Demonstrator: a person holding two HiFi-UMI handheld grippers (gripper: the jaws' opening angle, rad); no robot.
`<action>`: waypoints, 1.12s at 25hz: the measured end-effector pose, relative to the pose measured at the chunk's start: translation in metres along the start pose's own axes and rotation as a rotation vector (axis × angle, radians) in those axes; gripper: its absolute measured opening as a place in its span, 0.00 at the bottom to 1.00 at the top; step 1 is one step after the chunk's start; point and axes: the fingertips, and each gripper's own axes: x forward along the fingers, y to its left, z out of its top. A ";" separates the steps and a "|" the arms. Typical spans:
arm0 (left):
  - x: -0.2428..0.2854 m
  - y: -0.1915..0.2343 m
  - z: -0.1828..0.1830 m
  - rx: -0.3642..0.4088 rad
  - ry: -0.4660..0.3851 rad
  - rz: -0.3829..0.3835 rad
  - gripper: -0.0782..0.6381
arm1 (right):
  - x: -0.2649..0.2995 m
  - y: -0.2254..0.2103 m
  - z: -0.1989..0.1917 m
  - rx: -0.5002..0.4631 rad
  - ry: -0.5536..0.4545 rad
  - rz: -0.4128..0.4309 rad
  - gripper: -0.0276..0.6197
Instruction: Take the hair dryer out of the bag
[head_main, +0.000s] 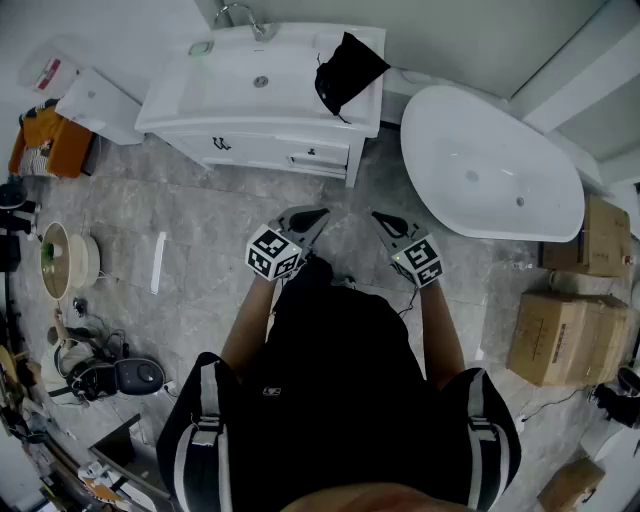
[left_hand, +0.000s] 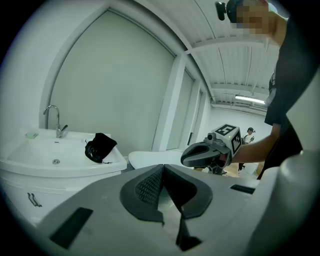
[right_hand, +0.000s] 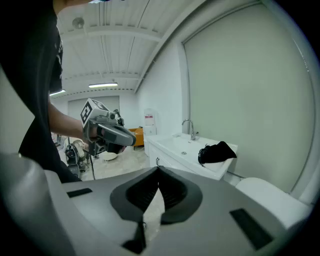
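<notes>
A black drawstring bag (head_main: 346, 70) lies on the right end of the white washbasin counter (head_main: 170, 110); no hair dryer shows outside it. The same bag (left_hand: 100, 147) appears at the basin's right end in the left gripper view and as a dark lump (right_hand: 216, 152) in the right gripper view. My left gripper (head_main: 320, 214) and my right gripper (head_main: 380, 217) hang side by side above the floor, well short of the counter. Both are shut with nothing between their jaws. Each camera also catches the other gripper: the right one (left_hand: 186, 159) and the left one (right_hand: 133, 140).
A white bathtub (head_main: 490, 175) stands right of the counter. A chrome tap (head_main: 240, 14) rises at the basin's back. Cardboard boxes (head_main: 560, 335) are stacked at the right. Cables, a bowl (head_main: 58, 260) and gear lie on the floor at the left.
</notes>
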 end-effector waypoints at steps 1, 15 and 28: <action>0.000 0.001 0.001 -0.001 0.000 0.002 0.13 | 0.001 -0.001 0.001 -0.001 -0.001 0.001 0.13; 0.000 0.009 0.007 -0.016 -0.016 0.019 0.13 | 0.005 -0.003 0.001 -0.014 0.011 0.023 0.13; 0.003 0.015 0.005 -0.018 -0.012 0.025 0.13 | 0.014 -0.002 -0.006 -0.010 0.021 0.027 0.13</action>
